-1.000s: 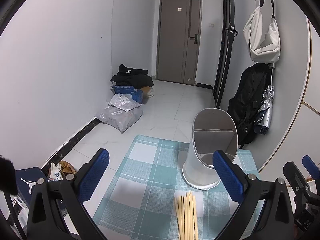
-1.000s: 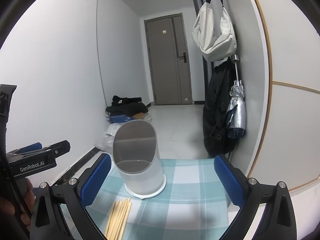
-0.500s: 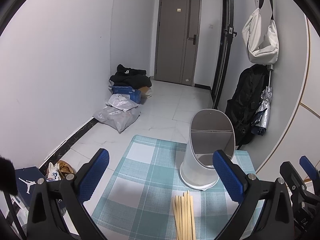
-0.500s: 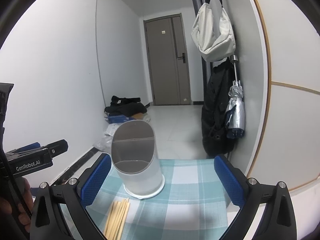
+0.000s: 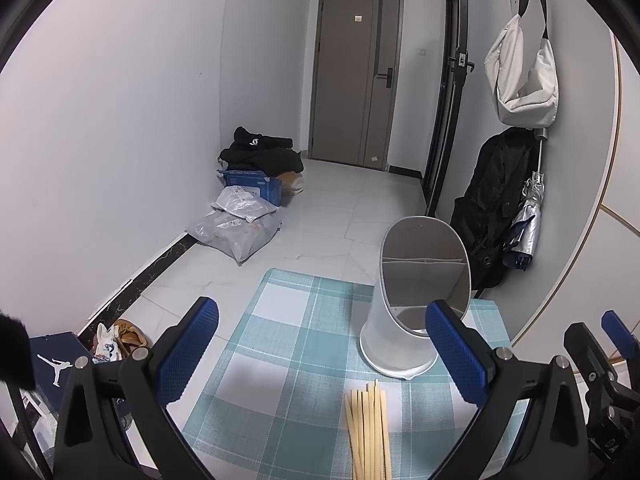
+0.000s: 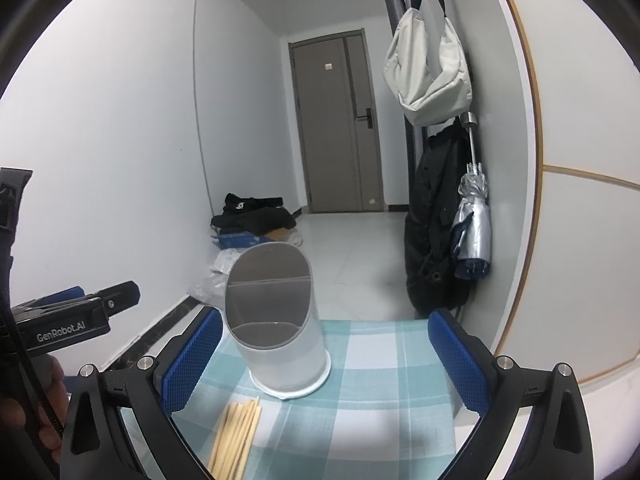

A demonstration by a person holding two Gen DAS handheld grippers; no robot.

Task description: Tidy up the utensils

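Left wrist view: left gripper spread wide, nothing between the blue pads. Chopsticks lie bundled on the checked cloth at approx 6 o'clock, tips pointing to 12. White holder stands upright just beyond them at approx 1 o'clock, slanted mouth facing the cam, divider inside. Right gripper visible at 4 o'clock.

Right wrist view: right gripper also wide, empty. Chopsticks at 7 o'clock, holder centre, near but apart.

Handling, est.: sticks light, stiff, smooth; likely to roll or fan out. Suggest grip across the bundle at mid-length. Holder looks light, may tip if knocked.
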